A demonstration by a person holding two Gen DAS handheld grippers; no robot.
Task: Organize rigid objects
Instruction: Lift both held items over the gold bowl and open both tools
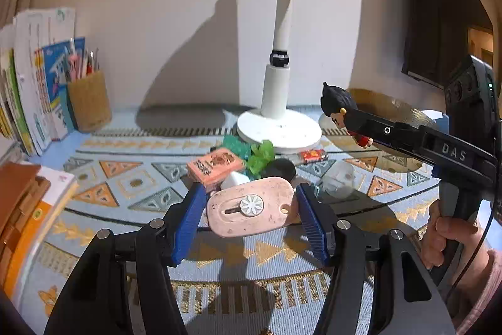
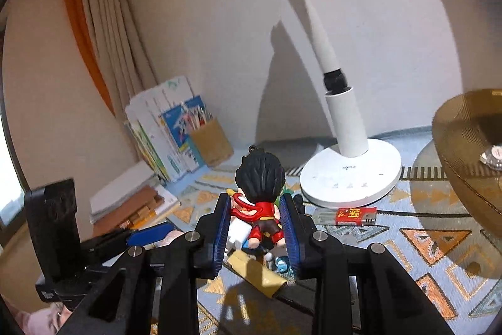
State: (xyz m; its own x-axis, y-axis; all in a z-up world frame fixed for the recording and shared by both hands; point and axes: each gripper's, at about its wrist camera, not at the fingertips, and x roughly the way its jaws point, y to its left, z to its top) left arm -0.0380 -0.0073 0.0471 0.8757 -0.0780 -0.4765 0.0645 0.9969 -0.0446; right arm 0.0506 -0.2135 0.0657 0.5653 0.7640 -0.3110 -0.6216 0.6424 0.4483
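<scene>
My left gripper (image 1: 251,204) is shut on a pink oval case (image 1: 251,212) with a white flower-shaped slider, held flat between the blue pads above the patterned cloth. At the right of the left wrist view, my right gripper (image 1: 351,123) grips a small toy figure (image 1: 337,101) with black hair and red clothes. In the right wrist view that toy figure (image 2: 259,203) stands upright between the blue pads of my right gripper (image 2: 255,212), its back to the camera. My left gripper (image 2: 157,236) shows low at the left there.
A white desk lamp (image 1: 279,124) stands mid-table, with a pile of small items (image 1: 238,165) before it and a red lighter (image 2: 354,215) beside its base. An amber glass bowl (image 2: 464,146) sits at the right. A pencil holder (image 1: 89,102) and books (image 1: 31,90) line the left.
</scene>
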